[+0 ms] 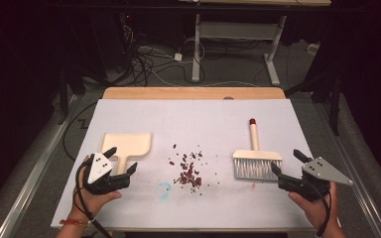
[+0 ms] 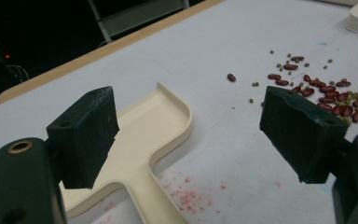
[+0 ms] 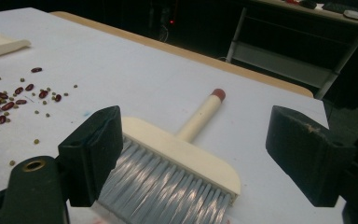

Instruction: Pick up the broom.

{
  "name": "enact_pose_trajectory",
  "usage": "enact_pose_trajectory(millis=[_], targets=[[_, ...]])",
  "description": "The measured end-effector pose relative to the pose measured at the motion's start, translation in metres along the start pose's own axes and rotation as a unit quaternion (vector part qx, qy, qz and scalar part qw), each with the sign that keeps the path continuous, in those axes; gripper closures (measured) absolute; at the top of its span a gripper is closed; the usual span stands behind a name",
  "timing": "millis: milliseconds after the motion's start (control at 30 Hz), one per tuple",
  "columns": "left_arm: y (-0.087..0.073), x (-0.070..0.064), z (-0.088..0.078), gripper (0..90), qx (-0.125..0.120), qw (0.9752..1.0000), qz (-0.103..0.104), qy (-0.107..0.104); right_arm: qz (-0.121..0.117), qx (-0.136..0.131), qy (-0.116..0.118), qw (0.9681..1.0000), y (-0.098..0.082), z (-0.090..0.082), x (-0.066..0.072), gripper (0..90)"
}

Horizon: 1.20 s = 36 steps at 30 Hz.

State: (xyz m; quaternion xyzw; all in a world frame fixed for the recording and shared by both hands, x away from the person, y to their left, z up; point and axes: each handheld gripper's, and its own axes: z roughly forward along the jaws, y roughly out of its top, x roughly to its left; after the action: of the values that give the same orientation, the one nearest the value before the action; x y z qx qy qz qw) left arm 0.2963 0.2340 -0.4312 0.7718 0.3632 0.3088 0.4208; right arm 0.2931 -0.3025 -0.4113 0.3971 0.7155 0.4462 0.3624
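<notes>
A cream dustpan (image 1: 127, 145) lies flat at the table's left, its handle toward the front edge. My left gripper (image 1: 121, 159) is open just above that handle, and the left gripper view has the dustpan (image 2: 154, 126) between and below the jaws. A scatter of red beans and small green seeds (image 1: 189, 171) covers the middle. At the right lies a cream hand brush (image 1: 256, 157) with grey bristles and a red-tipped handle pointing away. My right gripper (image 1: 286, 162) is open beside its bristle end, and the brush (image 3: 182, 161) sits between the jaws in the right gripper view.
A white sheet (image 1: 198, 124) covers the wooden table (image 1: 193, 92). A faint blue ring mark (image 1: 164, 190) sits near the front, and pink stains (image 2: 191, 193) lie by the dustpan handle. Beyond the table stand a white metal frame (image 1: 238, 39) and floor cables (image 1: 154, 59).
</notes>
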Motion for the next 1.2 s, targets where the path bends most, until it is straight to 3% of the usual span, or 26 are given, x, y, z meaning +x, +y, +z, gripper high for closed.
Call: enact_pose_trajectory(millis=[200,267,400,567,633,733,833,867,933,1033,1100,1200], targets=[[-0.005,-0.014,0.002,19.6,0.034,0.9984,0.044,-0.004,-0.009,0.001,-0.002,1.0,0.004,0.003,-0.002,19.1],[-0.005,-0.015,0.002,19.6,0.036,0.9983,0.046,-0.004,-0.007,0.006,-0.001,1.0,0.005,0.007,-0.001,19.1],[-0.007,-0.017,0.001,19.6,0.035,0.9978,0.055,-0.011,-0.009,0.032,-0.001,0.9995,0.005,0.017,0.003,18.9],[-0.009,-0.018,-0.002,19.6,0.042,0.998,0.045,-0.017,-0.006,0.078,-0.004,0.9969,0.014,0.032,0.005,19.0],[-0.009,-0.018,-0.001,19.7,0.042,0.9975,0.053,-0.021,0.015,0.11,0.011,0.9937,0.023,0.045,0.001,20.6],[-0.008,-0.021,0.003,20.3,0.053,0.9963,0.06,-0.031,0.052,0.165,0.043,0.984,0.035,0.071,-0.008,27.4],[-0.008,-0.025,0.007,20.3,0.062,0.9948,0.069,-0.04,0.064,0.215,0.027,0.9742,0.048,0.107,-0.018,27.4],[-0.008,-0.025,0.007,20.3,0.062,0.9948,0.069,-0.04,0.072,0.233,0.028,0.9694,0.052,0.119,-0.022,27.9],[-0.009,-0.028,0.01,20.3,0.075,0.9932,0.074,-0.049,0.098,0.27,0.029,0.9576,0.057,0.144,-0.031,28.6],[-0.01,-0.031,0.013,20.3,0.084,0.9914,0.087,-0.05,0.094,0.335,0.002,0.9376,0.055,0.177,-0.038,29.9],[-0.01,-0.032,0.012,20.3,0.084,0.9913,0.087,-0.051,0.1,0.369,0.0,0.9241,0.049,0.193,-0.039,33.9],[-0.011,-0.03,0.01,20.3,0.081,0.9918,0.086,-0.048,0.102,0.402,-0.002,0.91,0.037,0.209,-0.037,36.5]])
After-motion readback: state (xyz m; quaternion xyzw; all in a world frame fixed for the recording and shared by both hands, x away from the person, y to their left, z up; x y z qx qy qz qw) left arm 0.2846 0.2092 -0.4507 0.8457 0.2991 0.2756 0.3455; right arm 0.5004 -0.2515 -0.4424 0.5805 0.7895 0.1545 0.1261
